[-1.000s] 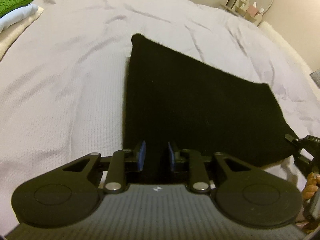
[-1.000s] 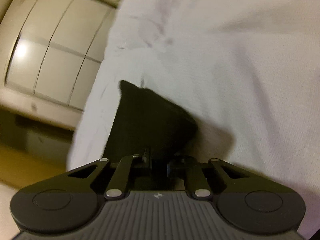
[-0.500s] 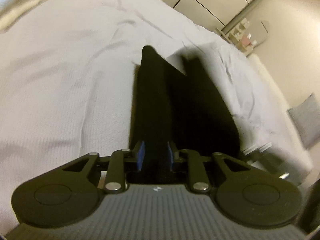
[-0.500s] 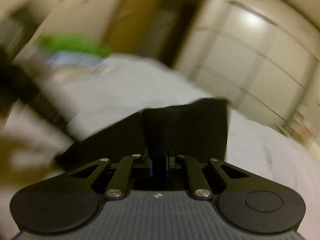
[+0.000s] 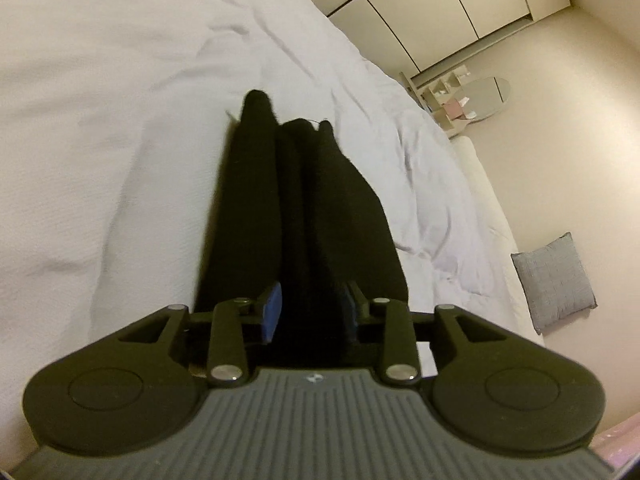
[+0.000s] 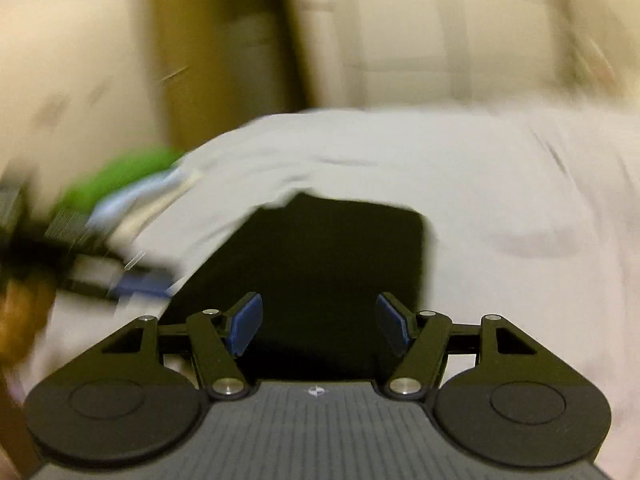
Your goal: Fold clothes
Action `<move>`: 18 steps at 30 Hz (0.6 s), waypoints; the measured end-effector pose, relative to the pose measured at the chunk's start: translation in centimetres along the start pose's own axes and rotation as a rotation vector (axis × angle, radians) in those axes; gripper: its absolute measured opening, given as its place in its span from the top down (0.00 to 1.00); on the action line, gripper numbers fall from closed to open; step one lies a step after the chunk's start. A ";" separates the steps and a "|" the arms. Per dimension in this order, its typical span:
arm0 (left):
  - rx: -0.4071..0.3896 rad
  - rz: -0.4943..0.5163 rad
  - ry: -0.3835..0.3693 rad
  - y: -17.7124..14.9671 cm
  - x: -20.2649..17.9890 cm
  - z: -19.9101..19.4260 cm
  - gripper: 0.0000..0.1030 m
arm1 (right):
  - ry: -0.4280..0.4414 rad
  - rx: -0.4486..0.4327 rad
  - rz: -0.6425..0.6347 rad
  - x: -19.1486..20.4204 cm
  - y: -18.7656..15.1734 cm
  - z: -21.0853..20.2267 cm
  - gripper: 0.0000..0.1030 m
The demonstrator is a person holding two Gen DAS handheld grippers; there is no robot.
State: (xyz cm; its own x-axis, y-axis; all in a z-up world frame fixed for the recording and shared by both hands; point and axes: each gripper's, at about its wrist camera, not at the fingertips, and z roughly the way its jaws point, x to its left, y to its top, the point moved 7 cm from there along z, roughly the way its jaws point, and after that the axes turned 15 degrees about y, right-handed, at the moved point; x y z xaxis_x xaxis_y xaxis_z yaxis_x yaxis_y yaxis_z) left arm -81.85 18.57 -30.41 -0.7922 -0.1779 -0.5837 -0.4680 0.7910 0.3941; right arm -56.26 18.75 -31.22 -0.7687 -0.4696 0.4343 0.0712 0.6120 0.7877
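Pinching a thick fold of the black garment between the blue pads of the left gripper; jaws just eased a little wider, cloth filling the gap between them and touching both pads. Garment bunched into long narrow folds, running straight ahead from the fingertips across the white bedspread. Beyond the bed, ahead and to the right of the left tongs: pale wardrobe doors, a small shelf with an oval mirror, a grey cushion on the floor.

Right gripper spread wide, jaws just opened, blue pads well apart and pressing on nothing. Same black garment lying flat on the bedspread directly ahead of and below the open fingers, as a squared dark panel; contact with the fingers not discernible. Right view heavily blurred. To the left of the right tongs: a stack of folded clothes, green on top, light blue and cream beneath. Dark smeared shape with a blue patch at far left, too blurred to identify.
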 end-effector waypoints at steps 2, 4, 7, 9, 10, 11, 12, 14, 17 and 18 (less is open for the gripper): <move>0.016 -0.006 0.003 0.1 -0.1 1.2 0.68 | -0.003 -0.021 0.276 -4.1 -0.3 -0.4 0.40; 0.033 -0.018 -0.008 0.2 -0.2 2.3 0.67 | 0.059 -0.056 0.500 -6.9 -1.0 0.1 0.44; 0.055 -0.064 -0.070 0.6 -0.4 3.5 0.65 | 0.142 -0.104 0.724 -9.4 -1.9 1.1 0.49; 0.054 -0.088 -0.099 1.2 -0.5 4.1 0.64 | 0.175 -0.121 0.806 -10.4 -2.2 1.9 0.52; 0.054 -0.100 -0.113 1.5 -0.6 4.4 0.64 | 0.184 -0.126 0.819 -10.7 -2.2 2.2 0.52; 0.052 -0.100 -0.118 1.9 -0.8 5.0 0.62 | 0.190 -0.130 0.828 -10.9 -2.2 2.4 0.52; 0.050 -0.099 -0.122 2.4 -1.0 5.6 0.62 | 0.190 -0.129 0.827 -10.8 -2.1 2.8 0.52; 0.050 -0.076 -0.096 3.1 -1.5 6.7 0.62 | 0.196 -0.131 0.830 -10.9 -2.1 3.1 0.52; 0.046 -0.034 -0.063 3.6 -2.2 8.0 0.67 | 0.200 -0.160 0.797 -10.8 -1.4 2.8 0.52; 0.044 -0.021 -0.052 3.7 -2.4 8.4 0.69 | 0.191 -0.171 0.783 -10.8 -1.2 2.7 0.52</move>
State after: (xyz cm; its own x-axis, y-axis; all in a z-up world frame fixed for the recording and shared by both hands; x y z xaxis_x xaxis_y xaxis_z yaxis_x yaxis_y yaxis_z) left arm -78.44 26.83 -33.47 -0.7606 -0.1648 -0.6280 -0.4654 0.8128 0.3504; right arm -49.78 24.85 -38.02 -0.3361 -0.0569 0.9401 0.6494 0.7089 0.2751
